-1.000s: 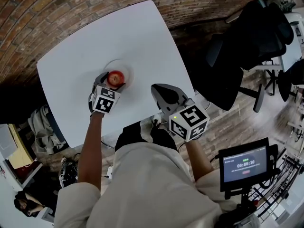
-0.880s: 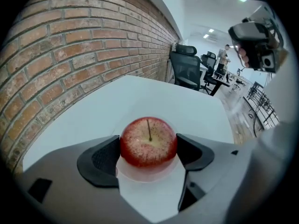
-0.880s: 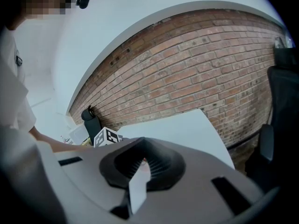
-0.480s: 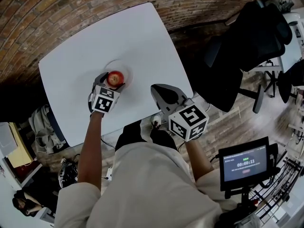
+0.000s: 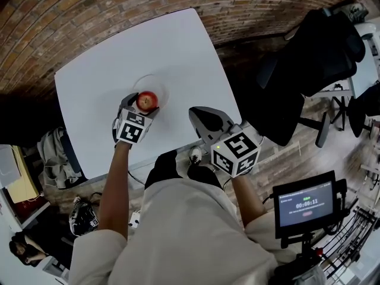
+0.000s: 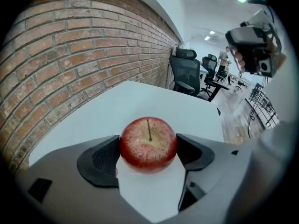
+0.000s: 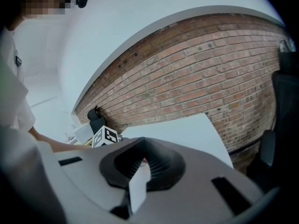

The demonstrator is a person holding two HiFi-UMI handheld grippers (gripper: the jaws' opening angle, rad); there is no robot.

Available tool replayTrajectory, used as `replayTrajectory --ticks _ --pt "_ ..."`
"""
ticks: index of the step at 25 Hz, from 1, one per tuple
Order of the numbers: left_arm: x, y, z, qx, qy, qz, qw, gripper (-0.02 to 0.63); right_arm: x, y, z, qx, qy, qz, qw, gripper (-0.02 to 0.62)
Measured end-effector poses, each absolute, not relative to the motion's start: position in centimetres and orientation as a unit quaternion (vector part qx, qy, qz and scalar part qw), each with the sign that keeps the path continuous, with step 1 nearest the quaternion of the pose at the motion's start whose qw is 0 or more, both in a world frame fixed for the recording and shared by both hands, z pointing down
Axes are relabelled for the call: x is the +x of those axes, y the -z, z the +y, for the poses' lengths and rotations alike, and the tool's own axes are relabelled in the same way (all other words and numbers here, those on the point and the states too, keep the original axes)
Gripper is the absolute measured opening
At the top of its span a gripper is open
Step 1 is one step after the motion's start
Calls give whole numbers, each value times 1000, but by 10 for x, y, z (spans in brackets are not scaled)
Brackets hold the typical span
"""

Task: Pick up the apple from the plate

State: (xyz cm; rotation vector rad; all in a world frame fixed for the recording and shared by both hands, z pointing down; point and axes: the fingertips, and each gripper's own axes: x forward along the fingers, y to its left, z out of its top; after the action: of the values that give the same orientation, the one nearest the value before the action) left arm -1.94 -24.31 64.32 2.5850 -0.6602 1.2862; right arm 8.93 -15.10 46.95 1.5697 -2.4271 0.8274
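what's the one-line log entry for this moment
left gripper: shut on apple | right gripper: shut, empty | plate: under apple

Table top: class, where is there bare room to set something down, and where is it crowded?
Bare: the table from plate to brick wall, and its left corner. Crowded: near edge, where left gripper clamps the apple and right gripper hovers.

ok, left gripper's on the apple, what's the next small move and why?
Probably lift the left gripper straight up: its pads press both sides of the apple, which sits over the plate. The right gripper hangs shut, clear of it.
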Motion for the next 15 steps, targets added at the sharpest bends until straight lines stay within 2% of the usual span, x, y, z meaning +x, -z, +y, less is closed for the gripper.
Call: replayTrajectory --ticks 15 --pt "-29 -623 -211 874 -406 -249 94 383 73 -453 -140 497 -247 -829 75 2"
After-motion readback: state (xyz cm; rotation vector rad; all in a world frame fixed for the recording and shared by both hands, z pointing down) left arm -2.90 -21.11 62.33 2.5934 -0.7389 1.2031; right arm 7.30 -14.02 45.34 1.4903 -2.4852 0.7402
